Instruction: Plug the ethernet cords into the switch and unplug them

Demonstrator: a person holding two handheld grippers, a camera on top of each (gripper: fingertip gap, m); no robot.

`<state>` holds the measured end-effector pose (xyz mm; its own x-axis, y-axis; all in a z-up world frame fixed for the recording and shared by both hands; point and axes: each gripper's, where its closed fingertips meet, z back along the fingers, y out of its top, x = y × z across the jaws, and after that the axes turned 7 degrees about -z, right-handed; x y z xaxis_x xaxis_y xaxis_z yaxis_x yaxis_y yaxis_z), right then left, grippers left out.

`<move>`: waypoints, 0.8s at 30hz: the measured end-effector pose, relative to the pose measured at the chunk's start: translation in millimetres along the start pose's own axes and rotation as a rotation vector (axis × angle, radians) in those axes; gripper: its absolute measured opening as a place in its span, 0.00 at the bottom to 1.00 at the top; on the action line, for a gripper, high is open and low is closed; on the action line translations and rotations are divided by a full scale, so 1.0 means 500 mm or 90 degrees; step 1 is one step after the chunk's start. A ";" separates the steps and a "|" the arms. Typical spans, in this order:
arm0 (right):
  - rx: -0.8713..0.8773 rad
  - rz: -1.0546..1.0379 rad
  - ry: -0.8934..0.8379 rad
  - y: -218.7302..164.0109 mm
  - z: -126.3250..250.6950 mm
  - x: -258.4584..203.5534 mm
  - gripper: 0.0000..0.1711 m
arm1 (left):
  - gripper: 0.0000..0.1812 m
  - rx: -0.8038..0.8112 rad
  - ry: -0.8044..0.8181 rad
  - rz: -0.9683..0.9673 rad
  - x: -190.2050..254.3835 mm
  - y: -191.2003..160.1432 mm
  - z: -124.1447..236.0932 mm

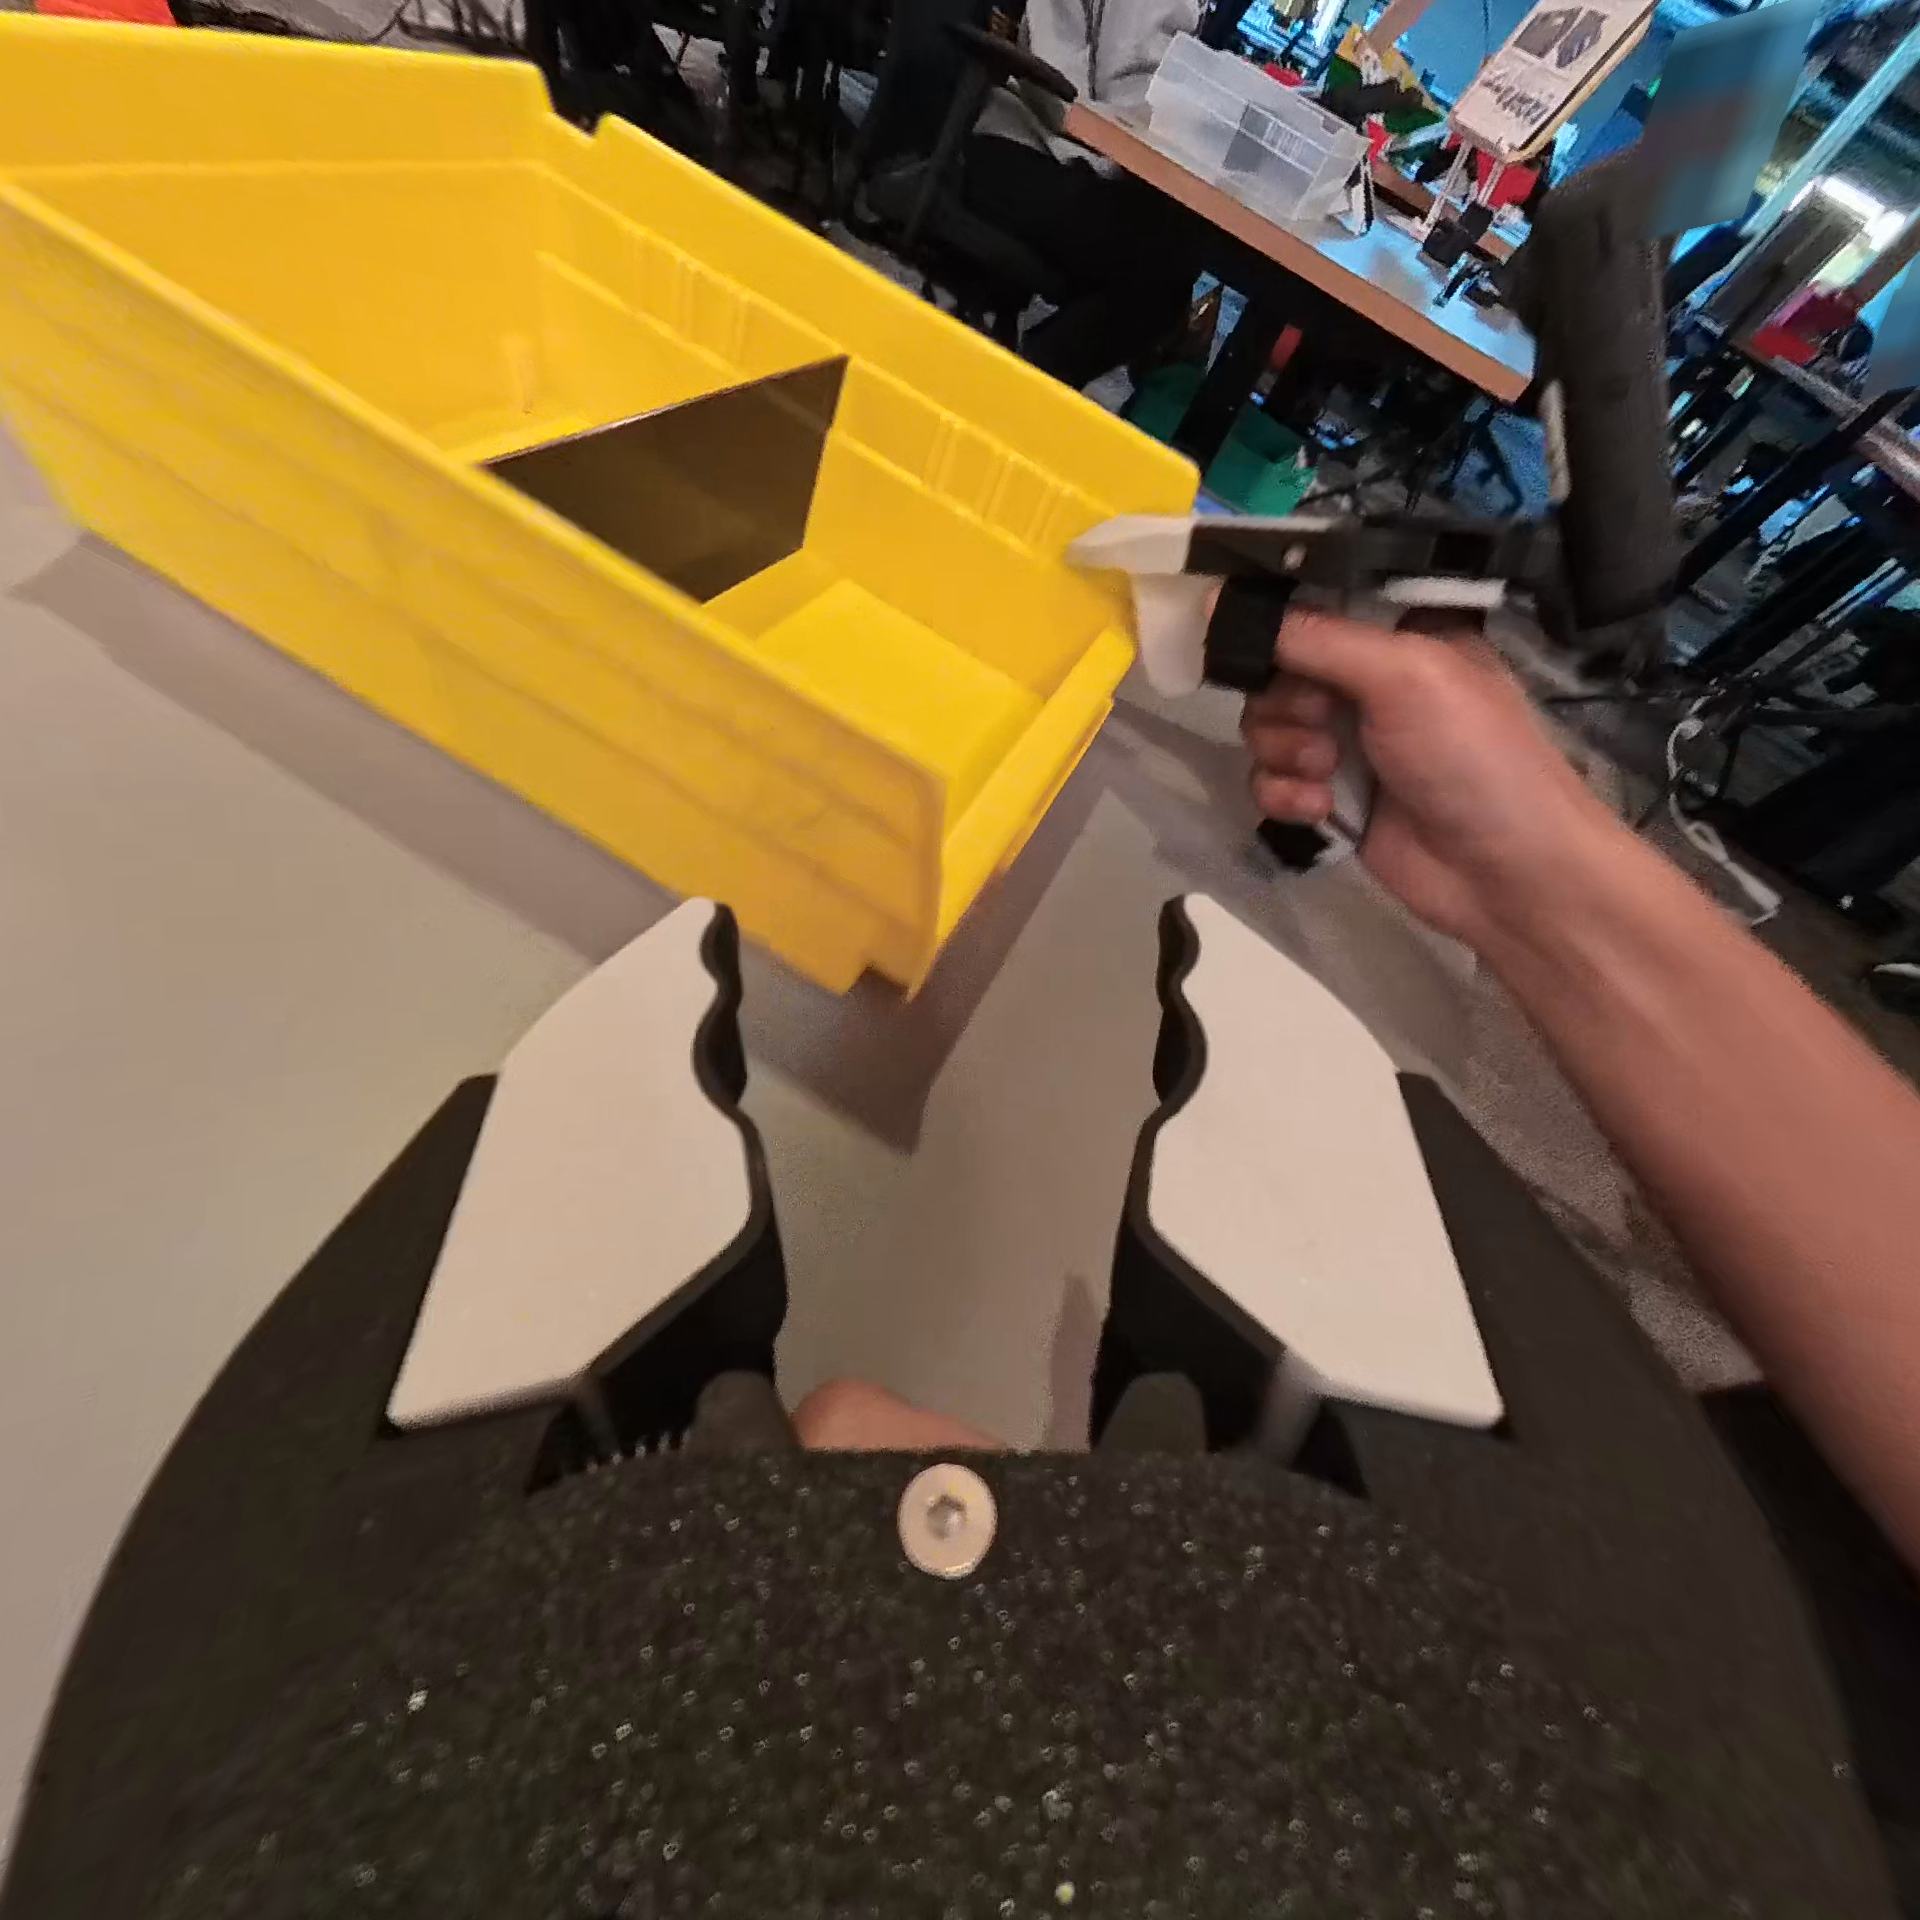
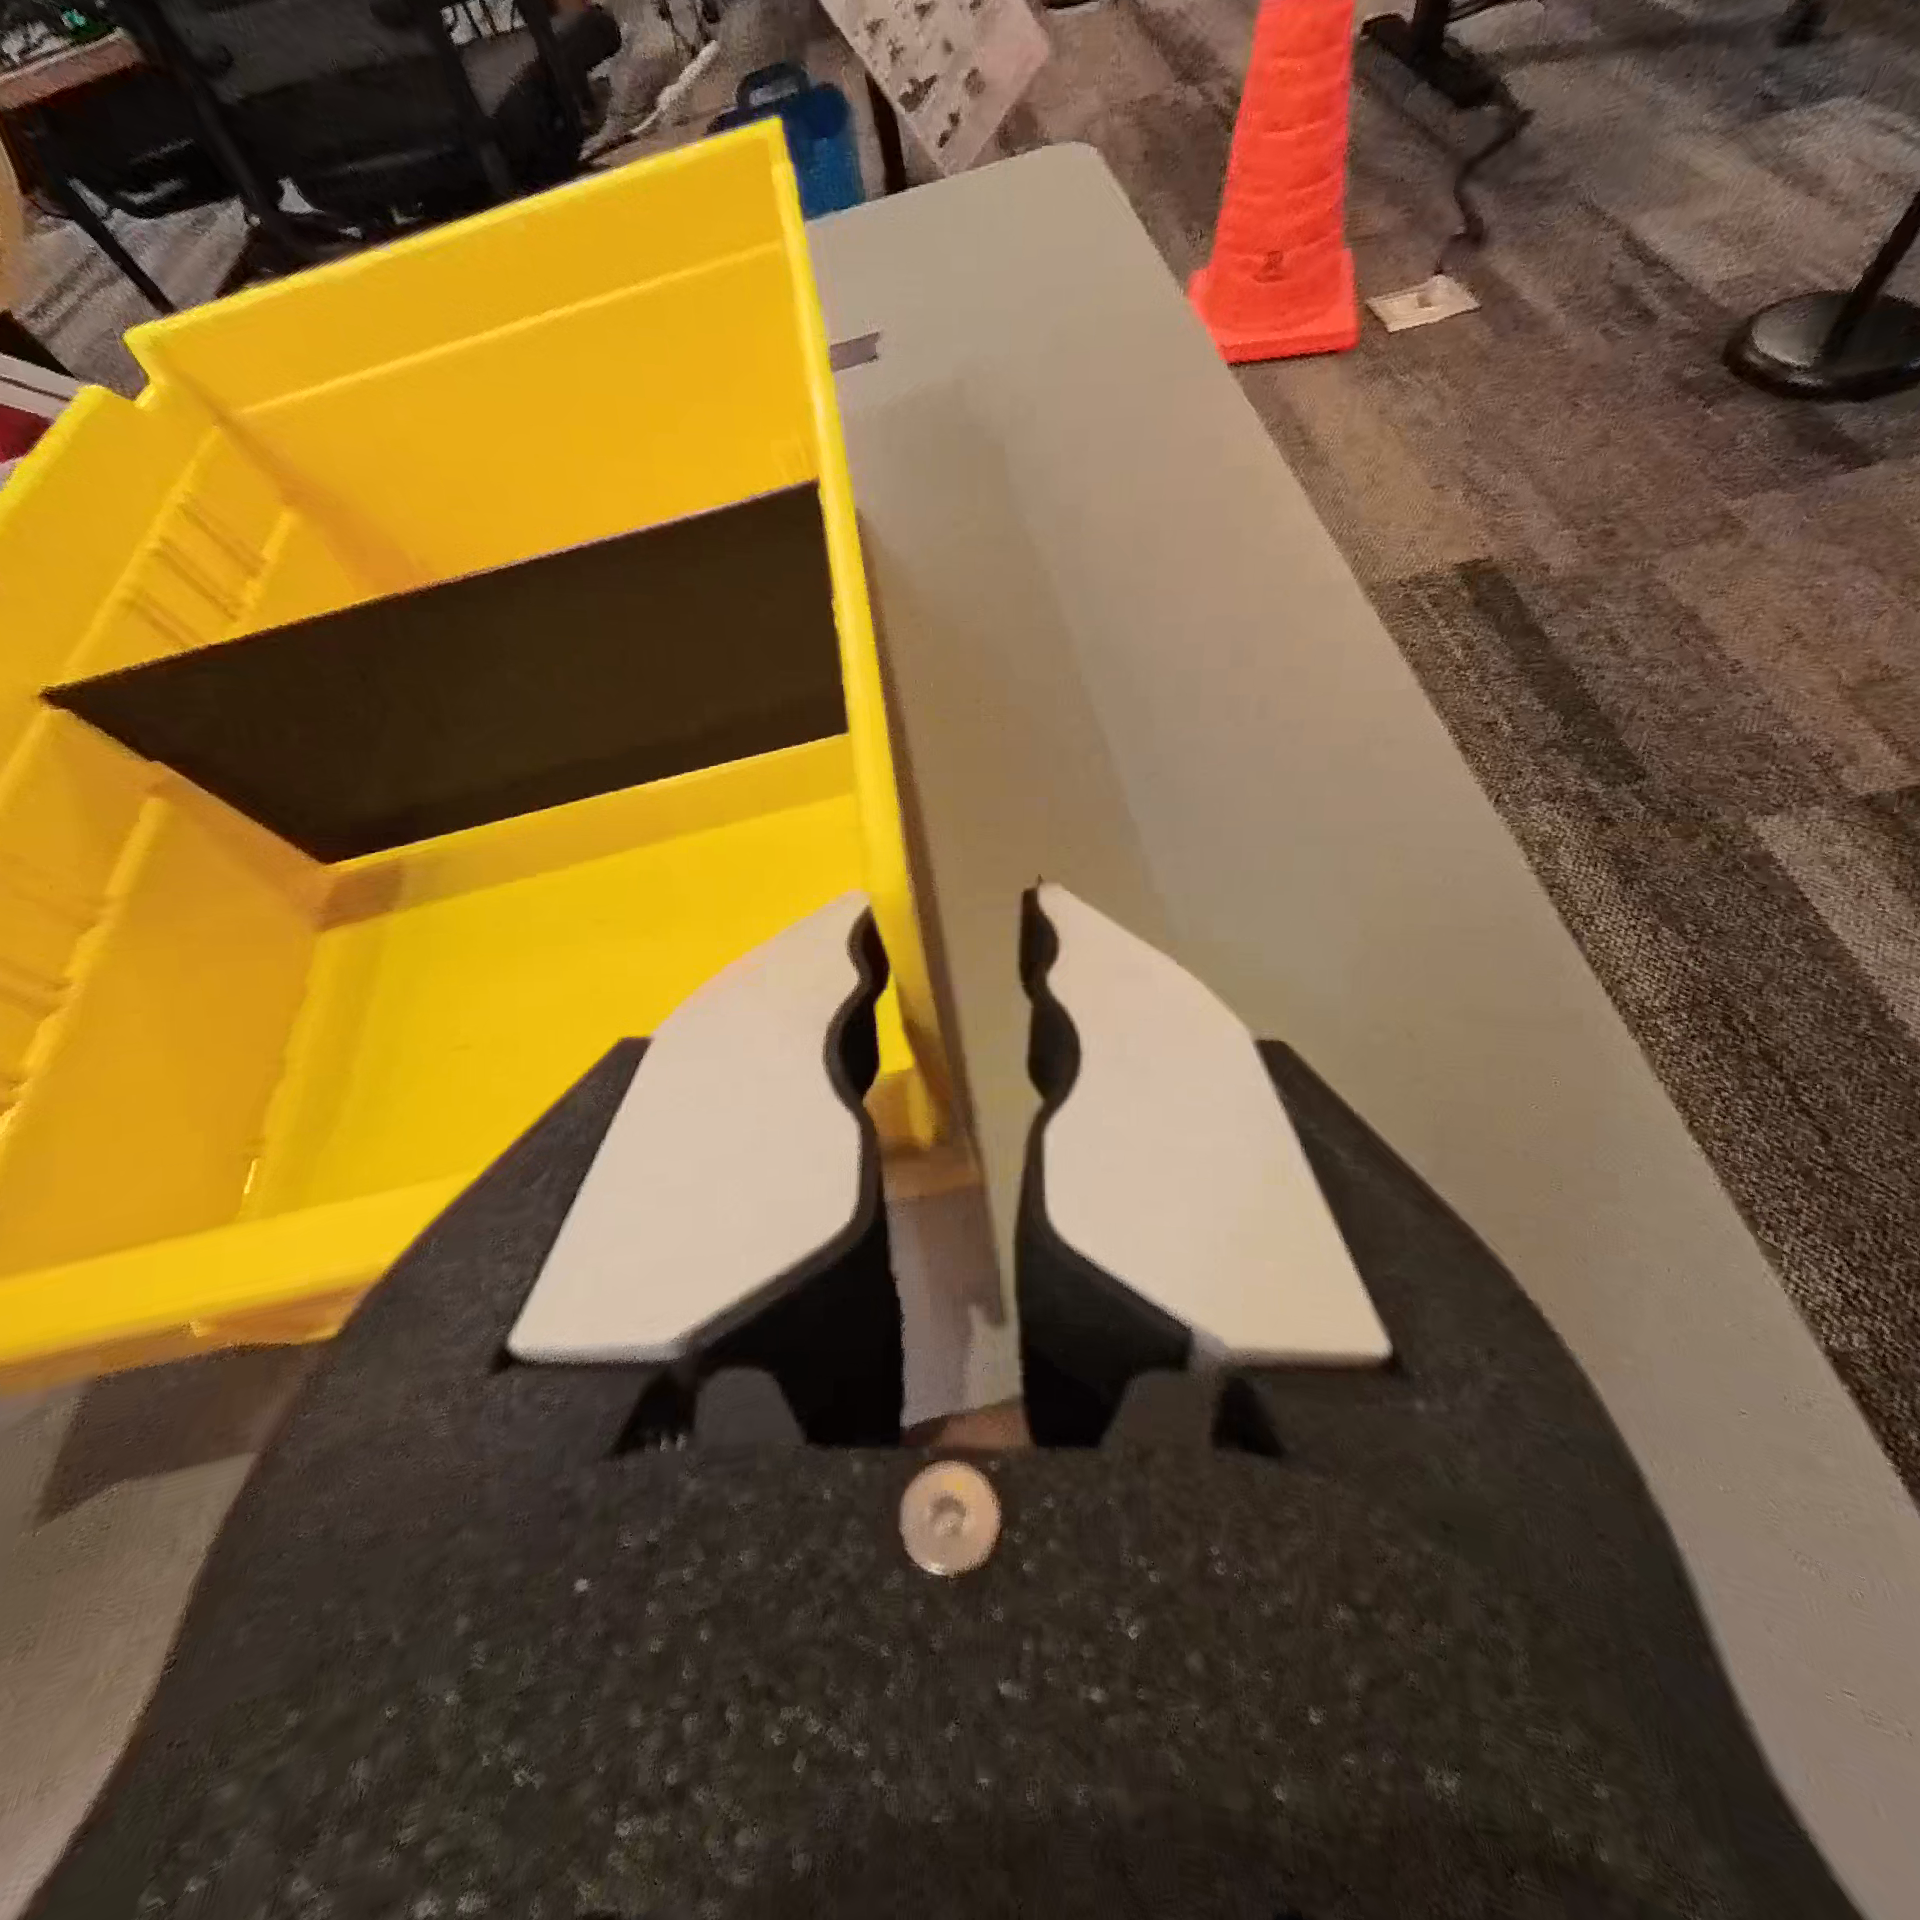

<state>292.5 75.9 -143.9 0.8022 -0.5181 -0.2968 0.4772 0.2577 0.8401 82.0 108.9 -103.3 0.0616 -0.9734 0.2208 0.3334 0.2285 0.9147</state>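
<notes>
**Right claw (image 2: pixel 951 997) pinching the yellow bin (image 1: pixel 582 582) wall; no cords or switch showing.**
The left claw (image 1: pixel 951 997) is hanging released over the table (image 1: pixel 239 1018); the tilting bin risks slipping from that thin corner grip.

One long yellow plastic bin (image 1: pixel 436 436) with one black divider panel (image 1: pixel 691 483) is sitting on one grey table (image 1: pixel 260 1039); one orange traffic cone (image 2: pixel 1288 197) is standing far right.

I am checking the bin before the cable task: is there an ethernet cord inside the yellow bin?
No, the yellow bin shows only bare yellow compartments and a black divider; no cord is visible.
</notes>
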 end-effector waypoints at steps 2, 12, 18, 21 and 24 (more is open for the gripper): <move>0.031 0.007 -0.004 0.025 0.021 -0.003 0.14 | 0.42 -0.010 0.027 -0.022 -0.033 -0.020 0.072; 0.110 0.023 0.168 -0.007 0.123 -0.245 0.17 | 0.35 0.033 0.590 -0.070 -0.343 -0.103 0.722; 0.056 0.041 0.244 -0.097 0.141 -0.355 0.18 | 0.23 -0.020 0.877 -0.077 -0.463 -0.223 1.000; 0.060 0.080 0.235 -0.101 0.139 -0.367 0.18 | 0.33 -0.026 0.816 0.029 -0.520 -0.254 1.030; 0.042 0.107 0.212 -0.113 0.134 -0.358 0.17 | 0.31 0.004 0.692 0.130 -0.551 -0.272 0.996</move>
<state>97.8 99.4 -107.6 0.9453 -0.1770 -0.2741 0.3133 0.2578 0.9140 -448.8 354.4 -119.8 0.9092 -0.4139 -0.0449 0.2189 0.3835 0.8972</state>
